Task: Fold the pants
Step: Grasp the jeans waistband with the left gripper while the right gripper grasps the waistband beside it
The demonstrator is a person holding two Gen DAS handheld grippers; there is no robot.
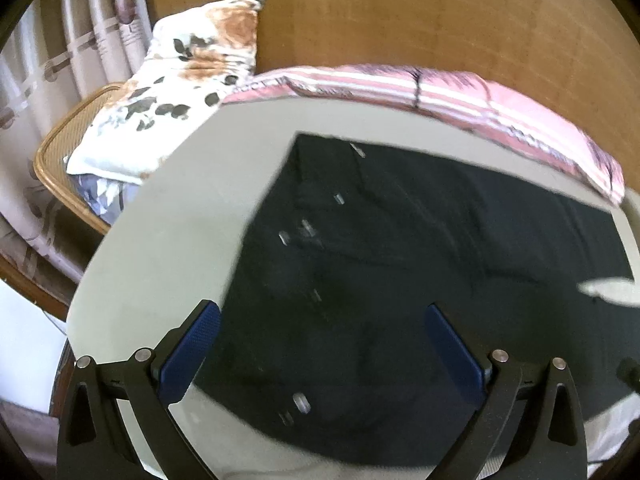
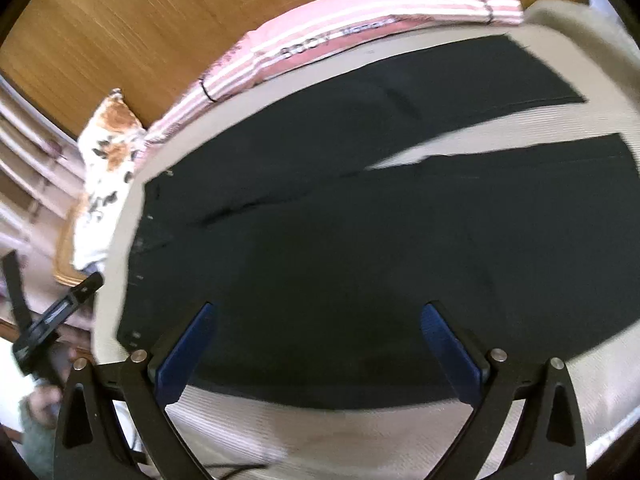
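Note:
Black pants [image 2: 320,220] lie flat on a pale bed sheet [image 2: 320,424], waistband to the left and both legs stretching right with a sliver of sheet between them. In the left wrist view the waistband end of the pants [image 1: 380,260] shows its belt loops. My left gripper [image 1: 322,312] hovers open above the waist area, blue pads spread wide, nothing between them. Over the near leg, my right gripper [image 2: 318,312] is likewise open and holds nothing. The left gripper [image 2: 52,320] also appears at the left edge of the right wrist view.
A pink striped blanket [image 1: 460,96] lies folded along the far side of the bed against a wooden headboard [image 1: 400,12]. A floral pillow [image 1: 180,80] rests on a wicker chair [image 1: 52,148] to the left, with curtains [image 1: 60,40] behind it.

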